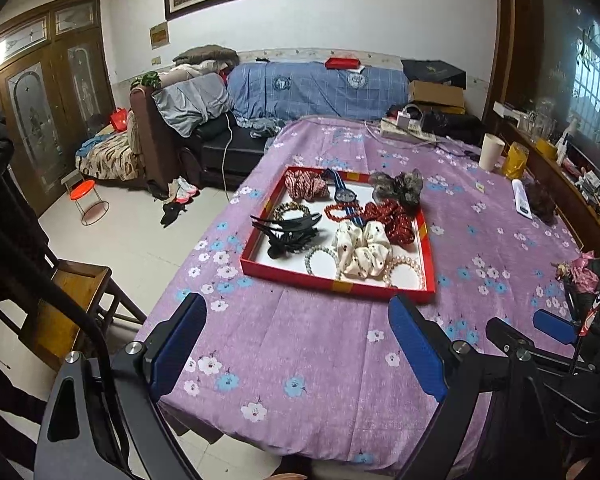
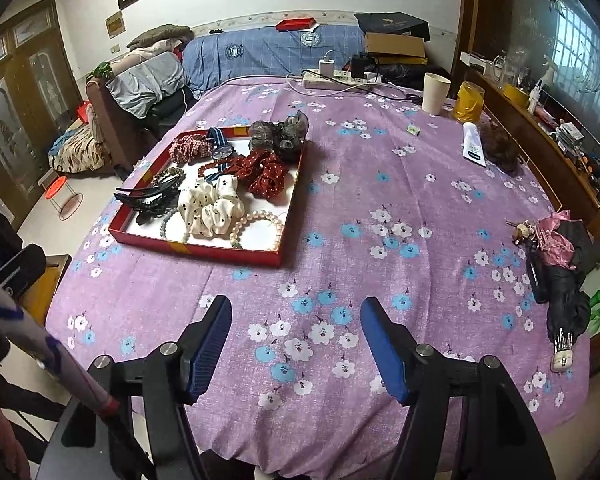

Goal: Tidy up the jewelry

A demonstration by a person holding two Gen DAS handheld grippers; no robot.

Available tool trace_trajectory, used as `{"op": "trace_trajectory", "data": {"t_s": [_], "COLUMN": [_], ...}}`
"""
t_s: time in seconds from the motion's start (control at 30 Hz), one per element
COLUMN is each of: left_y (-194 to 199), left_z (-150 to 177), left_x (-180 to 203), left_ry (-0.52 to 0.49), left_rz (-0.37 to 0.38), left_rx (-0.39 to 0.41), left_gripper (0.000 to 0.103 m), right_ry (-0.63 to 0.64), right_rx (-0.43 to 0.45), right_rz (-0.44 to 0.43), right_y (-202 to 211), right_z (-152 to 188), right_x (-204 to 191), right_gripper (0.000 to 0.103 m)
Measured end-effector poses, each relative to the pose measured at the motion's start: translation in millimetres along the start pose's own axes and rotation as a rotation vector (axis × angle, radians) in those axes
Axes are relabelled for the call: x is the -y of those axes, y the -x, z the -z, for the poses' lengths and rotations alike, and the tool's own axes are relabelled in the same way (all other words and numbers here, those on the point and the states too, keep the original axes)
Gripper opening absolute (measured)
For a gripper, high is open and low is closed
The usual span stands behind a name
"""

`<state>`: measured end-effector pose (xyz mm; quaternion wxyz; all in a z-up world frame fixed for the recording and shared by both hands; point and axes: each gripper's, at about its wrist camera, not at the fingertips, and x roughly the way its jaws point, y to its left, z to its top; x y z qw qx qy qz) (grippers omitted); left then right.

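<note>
A shallow red tray (image 1: 332, 283) (image 2: 196, 249) rests on the purple flowered cloth and holds jewelry and hair pieces. Inside lie a white spotted scrunchie (image 1: 362, 250) (image 2: 212, 204), a pearl bracelet (image 1: 405, 270) (image 2: 260, 226), a black claw clip (image 1: 288, 234) (image 2: 148, 198), a red dotted scrunchie (image 1: 394, 218) (image 2: 266, 174), a blue-strapped watch (image 1: 345, 196) (image 2: 220, 152) and a grey scrunchie (image 1: 398, 186) (image 2: 280, 130). My left gripper (image 1: 296, 308) hovers open just in front of the tray. My right gripper (image 2: 296, 312) stands open over bare cloth, to the right of the tray and nearer, with nothing between its fingers.
At the table's far edge sit a power strip (image 2: 336, 78), a white cup (image 2: 435, 94) and a yellow bag (image 2: 468, 100). A folded black and pink umbrella (image 2: 564, 280) lies at the right edge. A wooden chair (image 1: 72, 300) stands left of the table, a sofa (image 1: 312, 88) beyond.
</note>
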<state>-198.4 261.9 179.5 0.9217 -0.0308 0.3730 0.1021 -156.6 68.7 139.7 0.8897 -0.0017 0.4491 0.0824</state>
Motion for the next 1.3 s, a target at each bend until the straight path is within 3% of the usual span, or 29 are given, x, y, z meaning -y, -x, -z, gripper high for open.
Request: {"op": "trace_trajectory", "data": {"t_s": [0.53,1.3], "left_y": [-28.1,-114.1], "left_z": [-10.8,-53.2], "left_x": [19.7,-14.5], "left_ry": [-0.042,-0.022], "left_rz": [0.056,0.103], "left_rx": [-0.059,-0.165], "left_gripper": [0.091,0.091], "right_ry": [0.006,0.019], "right_rx": [-0.023,-0.086], "right_rz": [0.032,0.087], "right_y": [-15.3,-72.7], "right_z": [-4.0,-55.0], "right_x": [1.3,-30.5], "right_gripper": [0.072,0.072]}}
